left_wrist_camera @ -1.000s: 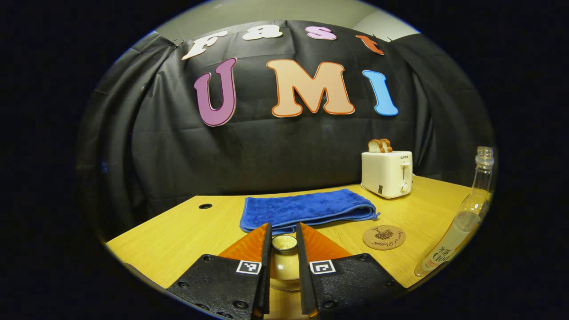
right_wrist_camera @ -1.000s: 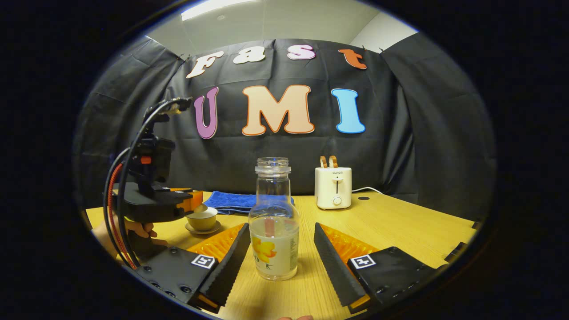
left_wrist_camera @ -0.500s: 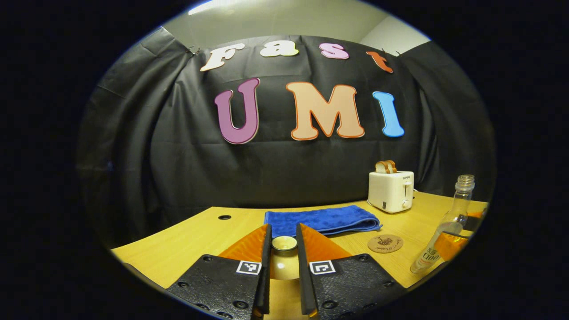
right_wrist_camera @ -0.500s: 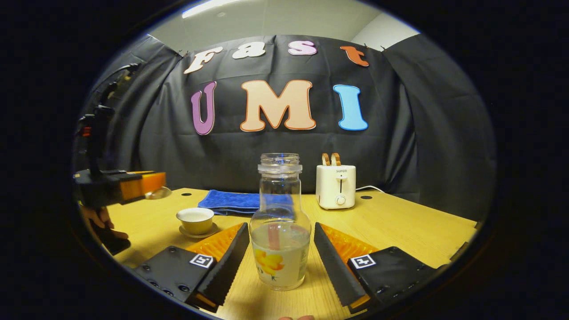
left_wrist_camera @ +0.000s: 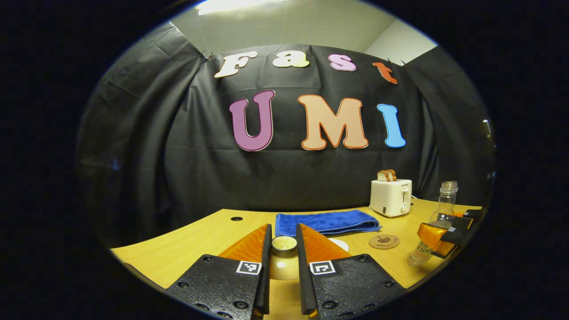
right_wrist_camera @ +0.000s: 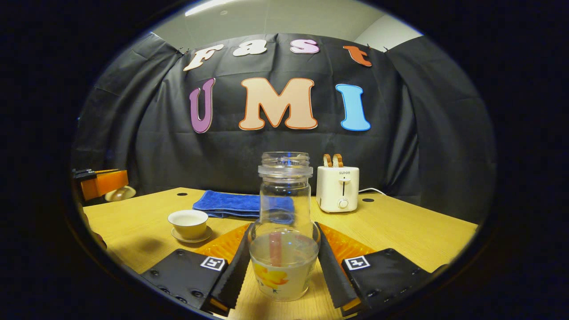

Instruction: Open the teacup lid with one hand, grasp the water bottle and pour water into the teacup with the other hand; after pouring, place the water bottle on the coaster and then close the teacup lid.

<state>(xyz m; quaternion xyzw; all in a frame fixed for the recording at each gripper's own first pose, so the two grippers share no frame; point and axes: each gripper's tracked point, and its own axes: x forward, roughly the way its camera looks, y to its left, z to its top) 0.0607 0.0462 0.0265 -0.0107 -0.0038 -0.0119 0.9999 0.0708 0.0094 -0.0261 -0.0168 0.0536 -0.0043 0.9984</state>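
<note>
While the left gripper (left_wrist_camera: 282, 266) is clamped on the knob of the teacup lid (left_wrist_camera: 284, 243), both fingers (left_wrist_camera: 266, 266) pressing its sides and holding it raised off the wooden table (left_wrist_camera: 186, 242), the right gripper (right_wrist_camera: 282, 266) is closed on the water bottle (right_wrist_camera: 284, 222), its two fingers (right_wrist_camera: 326, 266) against the lower body on either side. Seen in the right gripper view, the bottle stands upright with no cap and is partly filled with clear water. At about 9 o'clock from it in that view, the open teacup (right_wrist_camera: 188, 222) sits on its saucer (right_wrist_camera: 192, 235), with the left gripper and lid held up near the left edge, well apart from the cup. Behind the bottle at 12 o'clock lies a folded blue towel (right_wrist_camera: 226, 203), and at 1 o'clock a white toaster (right_wrist_camera: 337, 189) holds two slices of bread. From the left gripper view, the round coaster (left_wrist_camera: 384, 242) rests on the table at 3 o'clock, just left of the bottle.
</note>
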